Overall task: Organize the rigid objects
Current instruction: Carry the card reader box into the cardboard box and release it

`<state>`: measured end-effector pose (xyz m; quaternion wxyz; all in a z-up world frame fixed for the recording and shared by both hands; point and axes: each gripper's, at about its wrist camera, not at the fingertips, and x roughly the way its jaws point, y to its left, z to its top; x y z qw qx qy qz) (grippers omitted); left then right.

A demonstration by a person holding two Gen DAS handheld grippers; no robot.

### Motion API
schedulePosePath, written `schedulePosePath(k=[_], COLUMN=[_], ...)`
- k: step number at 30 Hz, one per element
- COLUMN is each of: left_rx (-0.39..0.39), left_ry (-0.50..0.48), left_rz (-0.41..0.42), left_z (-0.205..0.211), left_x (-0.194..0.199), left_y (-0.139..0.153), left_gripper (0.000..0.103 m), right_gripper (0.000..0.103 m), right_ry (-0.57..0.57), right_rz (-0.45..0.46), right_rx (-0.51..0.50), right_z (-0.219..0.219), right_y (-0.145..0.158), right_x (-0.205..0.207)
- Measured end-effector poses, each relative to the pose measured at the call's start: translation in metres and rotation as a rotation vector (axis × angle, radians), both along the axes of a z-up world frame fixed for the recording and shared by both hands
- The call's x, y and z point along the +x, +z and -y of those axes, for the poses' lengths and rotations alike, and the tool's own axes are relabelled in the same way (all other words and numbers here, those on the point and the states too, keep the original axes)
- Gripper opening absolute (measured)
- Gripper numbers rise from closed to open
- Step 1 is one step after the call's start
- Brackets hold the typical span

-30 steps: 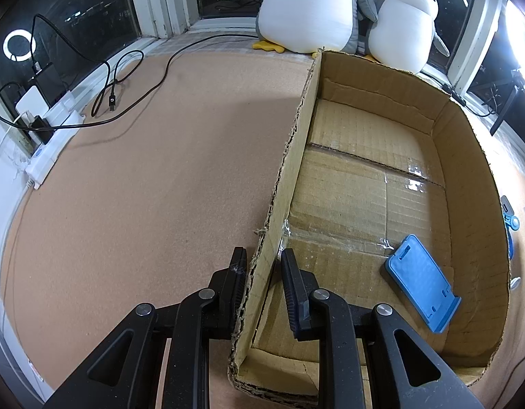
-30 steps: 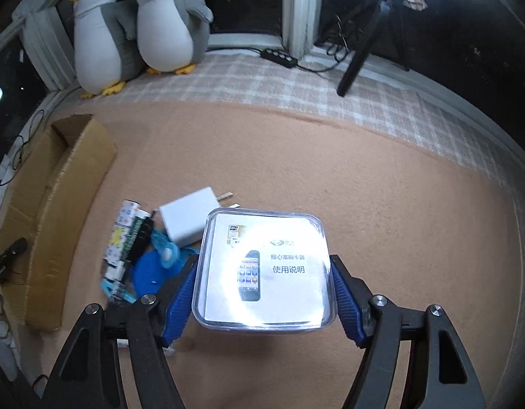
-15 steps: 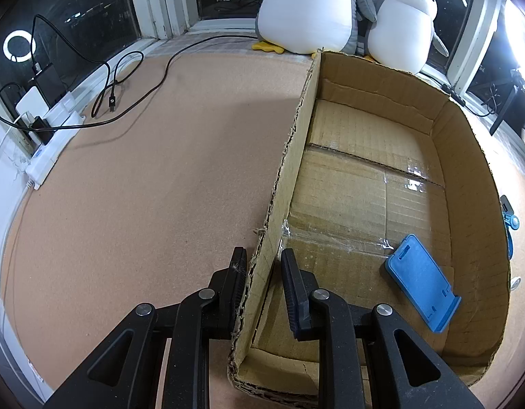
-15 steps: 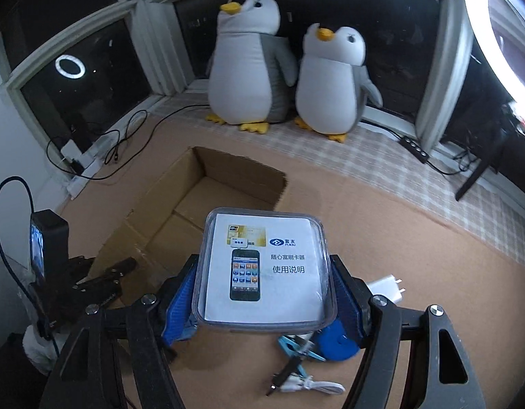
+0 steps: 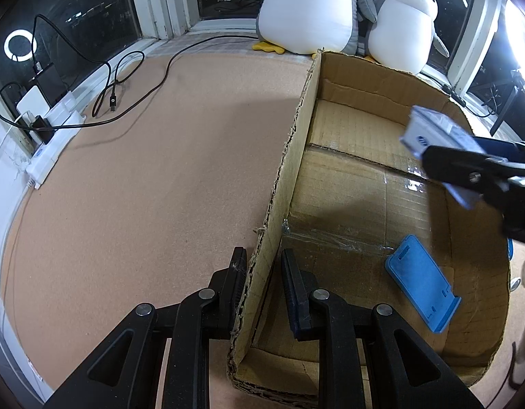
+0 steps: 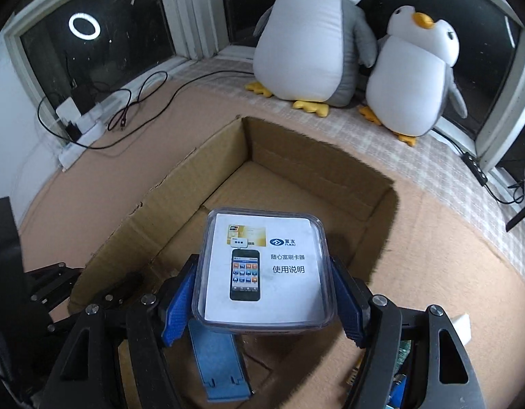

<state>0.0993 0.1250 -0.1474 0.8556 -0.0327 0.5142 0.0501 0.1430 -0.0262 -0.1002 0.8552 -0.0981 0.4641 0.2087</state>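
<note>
1. My left gripper (image 5: 262,283) straddles the near end of the cardboard box's (image 5: 289,156) left wall: one finger is outside, one inside. The outer pad presses the cardboard, while a thin gap shows on the inner side, so I cannot tell whether it is truly clamped.
2. My right gripper (image 6: 264,301) is clamped on a clear plastic case (image 6: 264,269), its blue pads pressing the case's two long sides. The case has a printed leaflet with a phone picture facing up.
3. From the left wrist view, the right gripper (image 5: 474,177) enters from the right, above the box's right wall, with the case (image 5: 433,133) tilted and only partly visible behind the black finger.
4. The case hangs over the box interior, just ahead of and above the blue phone stand (image 6: 218,361) lying flat on the box floor. In the right wrist view the stand's far end is hidden under the case.
5. Right of the right gripper, a white block (image 6: 462,325) and some small items are cut off behind the finger; I cannot make them out.
6. Beyond the box sit two plush penguins (image 6: 306,34). Ahead to the left, cables (image 5: 126,78) and a power strip (image 5: 54,136) lie along the table (image 5: 143,187) edge.
</note>
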Motion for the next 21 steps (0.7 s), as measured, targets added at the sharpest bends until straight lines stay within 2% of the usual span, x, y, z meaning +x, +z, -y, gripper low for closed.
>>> schedulePosePath(k=[10,14,21], left_rx=[0.001,0.008,0.007], left_ry=[-0.001,-0.003,-0.004], left_rz=[0.003,0.003,0.005], left_z=[-0.002,-0.001,-0.001], left_x=[-0.001,-0.002,-0.002], left_y=[0.0,-0.001,-0.001], left_gripper=[0.023,0.023,0.023], right_gripper=[0.07,0.072,0.072], right_ry=[0.034,0.021,-0.012], right_rz=[-0.047,-0.032,-0.014], right_rx=[0.005,0.025,0.137], right_z=[-0.009,-0.006,0.026], right_y=[-0.012,-0.005,0.019], right_x=[0.005,0.003,-0.009])
